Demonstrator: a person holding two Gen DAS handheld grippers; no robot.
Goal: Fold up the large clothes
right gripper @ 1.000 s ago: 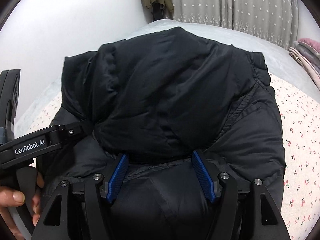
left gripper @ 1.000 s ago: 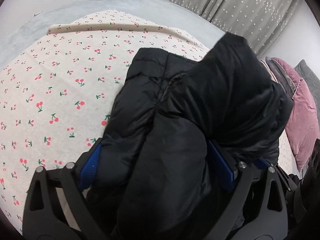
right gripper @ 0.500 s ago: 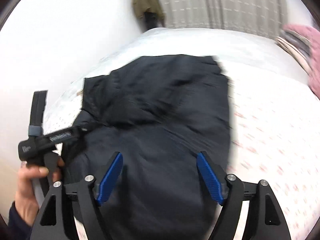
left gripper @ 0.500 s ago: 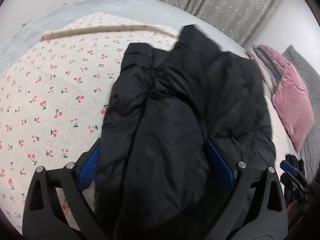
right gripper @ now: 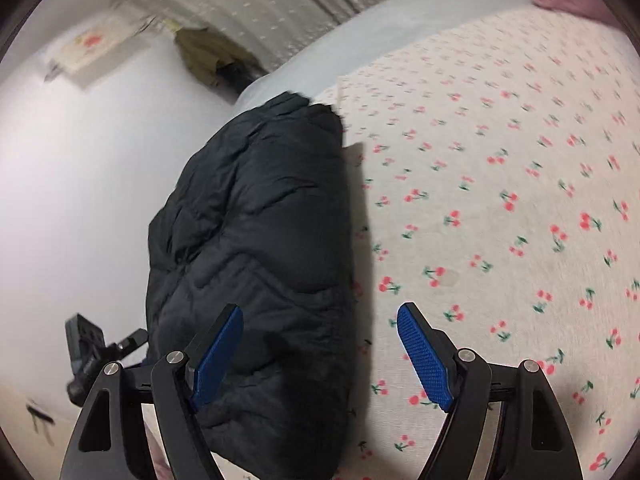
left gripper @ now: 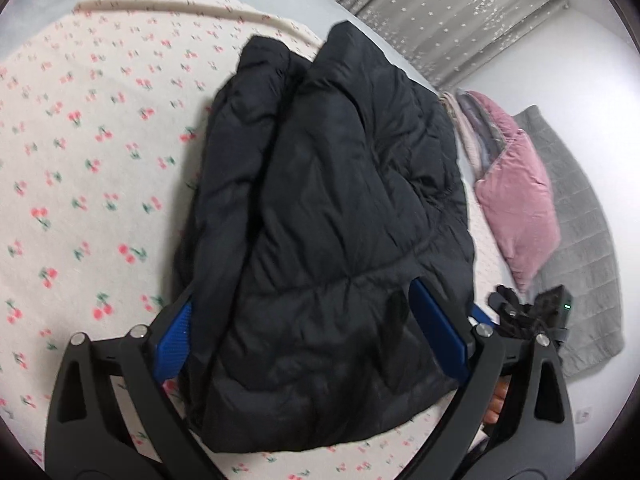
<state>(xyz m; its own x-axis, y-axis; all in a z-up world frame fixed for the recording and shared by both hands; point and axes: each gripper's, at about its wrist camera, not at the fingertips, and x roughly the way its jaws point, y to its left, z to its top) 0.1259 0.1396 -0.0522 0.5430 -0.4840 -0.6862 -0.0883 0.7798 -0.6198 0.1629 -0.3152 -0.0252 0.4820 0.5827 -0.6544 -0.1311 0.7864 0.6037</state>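
Observation:
A black puffer jacket (left gripper: 328,216) lies folded in a thick bundle on the cherry-print bed sheet (left gripper: 80,160). My left gripper (left gripper: 304,332) is open, its blue pads on either side of the jacket's near end, hovering just over it. In the right wrist view the jacket (right gripper: 256,248) lies at the left by the bed edge. My right gripper (right gripper: 320,356) is open and empty, its left finger over the jacket's near corner, its right finger over bare sheet (right gripper: 500,200).
A pink pillow (left gripper: 516,196) and a grey quilt (left gripper: 580,280) lie at the right of the bed. Folded cloths (left gripper: 468,120) are stacked behind the pillow. Grey curtains (left gripper: 440,12) hang at the back. A white wall (right gripper: 80,180) runs along the bed's left side.
Both grippers let go of the jacket and drew back. The lifted upper part came down flat onto the bundle. The right gripper swung right, toward open sheet.

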